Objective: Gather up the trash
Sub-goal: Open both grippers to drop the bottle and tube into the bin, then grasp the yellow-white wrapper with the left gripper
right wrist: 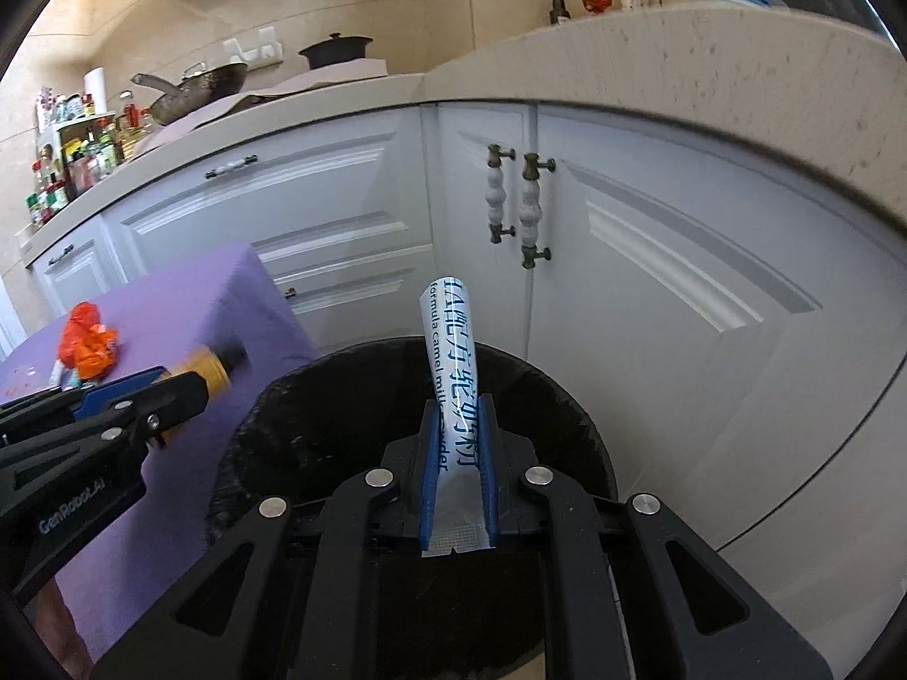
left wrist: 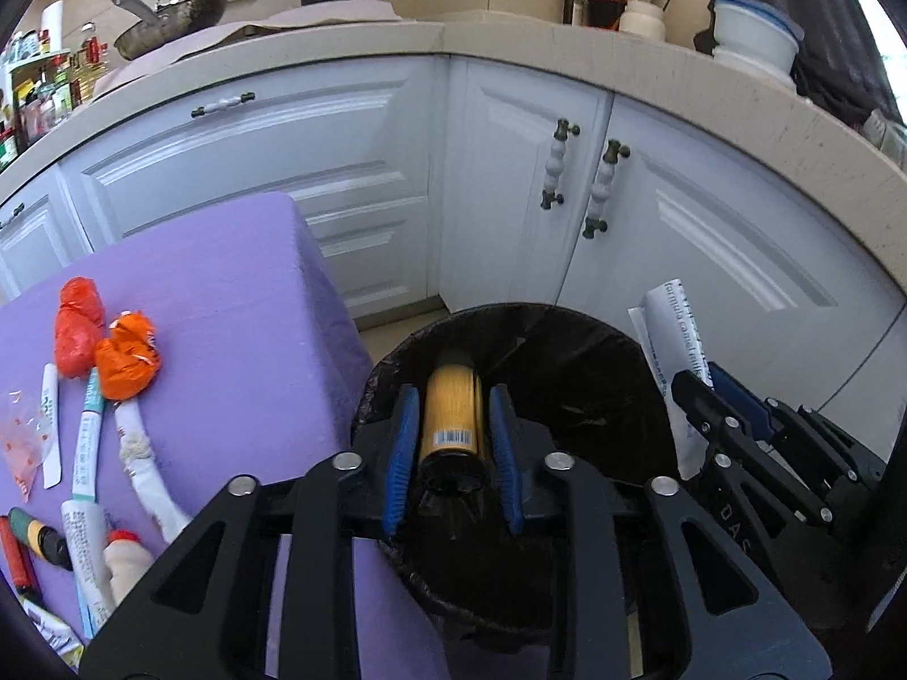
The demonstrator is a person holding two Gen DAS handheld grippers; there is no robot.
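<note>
My left gripper [left wrist: 453,396] hangs over the black-lined trash bin [left wrist: 567,311]. A yellow bottle with a black cap [left wrist: 450,413] sits between its blue pads [left wrist: 399,453], with thin gaps on both sides, so the jaws stand open. In the right wrist view that gripper [right wrist: 187,391] and the bottle [right wrist: 212,374] show at the left. My right gripper [right wrist: 459,405] is over the bin's rim [right wrist: 351,362], shut on a white sachet with blue print [right wrist: 450,351] that stands up along the fingers. The left wrist view shows this gripper [left wrist: 700,379] and the sachet [left wrist: 674,340] at the right.
A purple-covered table [left wrist: 227,283] stands left of the bin with crumpled orange wrappers [left wrist: 124,362], a red one [left wrist: 76,334], long sachets [left wrist: 88,442], a small bottle [left wrist: 39,538] and a clear wrapper [left wrist: 22,442]. White cabinets [left wrist: 368,170] under a countertop close off the back.
</note>
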